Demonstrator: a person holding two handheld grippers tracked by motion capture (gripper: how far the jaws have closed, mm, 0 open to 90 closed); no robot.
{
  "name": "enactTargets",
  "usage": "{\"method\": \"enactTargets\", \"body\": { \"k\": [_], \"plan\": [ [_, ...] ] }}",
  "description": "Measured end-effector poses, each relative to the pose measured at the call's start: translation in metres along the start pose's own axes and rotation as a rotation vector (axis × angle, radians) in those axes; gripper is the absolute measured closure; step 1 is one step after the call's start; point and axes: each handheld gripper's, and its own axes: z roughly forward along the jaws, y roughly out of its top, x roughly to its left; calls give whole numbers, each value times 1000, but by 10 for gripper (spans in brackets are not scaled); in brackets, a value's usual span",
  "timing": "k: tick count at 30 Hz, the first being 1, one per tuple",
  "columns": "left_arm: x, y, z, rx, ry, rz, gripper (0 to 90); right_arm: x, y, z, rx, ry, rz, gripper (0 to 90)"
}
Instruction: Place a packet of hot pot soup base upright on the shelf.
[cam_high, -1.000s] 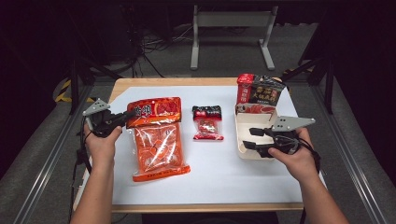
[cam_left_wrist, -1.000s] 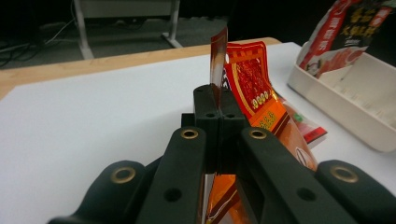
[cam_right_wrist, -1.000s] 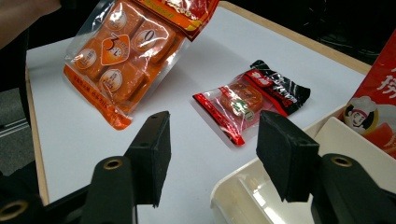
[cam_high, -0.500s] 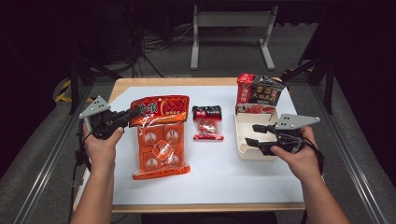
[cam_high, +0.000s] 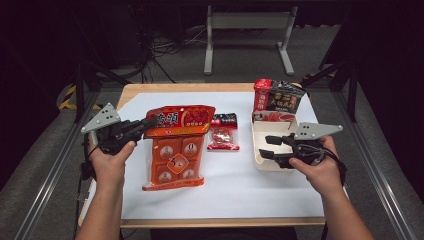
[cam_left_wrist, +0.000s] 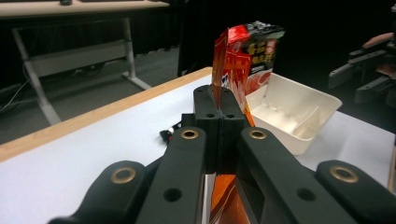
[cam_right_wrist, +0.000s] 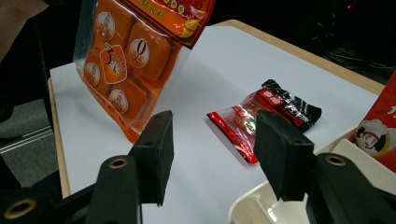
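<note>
The left tool (cam_high: 145, 125) is clamped on the top edge of the orange pack (cam_high: 175, 150), lifted with its bottom edge near the desk (cam_high: 225, 200), so carrying it to the white tray (cam_high: 265, 162), where the right tool (cam_high: 267, 147) waits wide open, seems left.

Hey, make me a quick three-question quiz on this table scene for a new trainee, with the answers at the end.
1. True or false: the left gripper is shut on the top edge of the orange packet.
2. Which thing lies between the orange packet and the white tray? A) small red and black packet B) a bottle C) a spoon
3. How do the right gripper's jaws stand?

Key
1. True; it is pinched between the jaws, its lower edge near the table.
2. A
3. Open, holding nothing, over the tray's near edge.
</note>
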Motion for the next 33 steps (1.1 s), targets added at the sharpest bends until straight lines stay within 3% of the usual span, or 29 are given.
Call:
{"method": "enactTargets", "body": {
  "k": [6,15,23,29,33],
  "plan": [
    [-20,11,-1,-15,-64,73,900,7,1,0,0,47,20,511],
    [-44,22,-3,-20,-153,148,900,16,7,1,-19,70,-11,477],
    [-54,26,-3,-27,-150,174,900,21,11,8,-25,76,-43,423],
    [-57,28,-4,-47,-148,179,900,23,14,22,-50,78,-77,319],
    [-60,30,-4,-60,-160,182,900,24,15,34,-63,89,-88,305]
  ]
}}
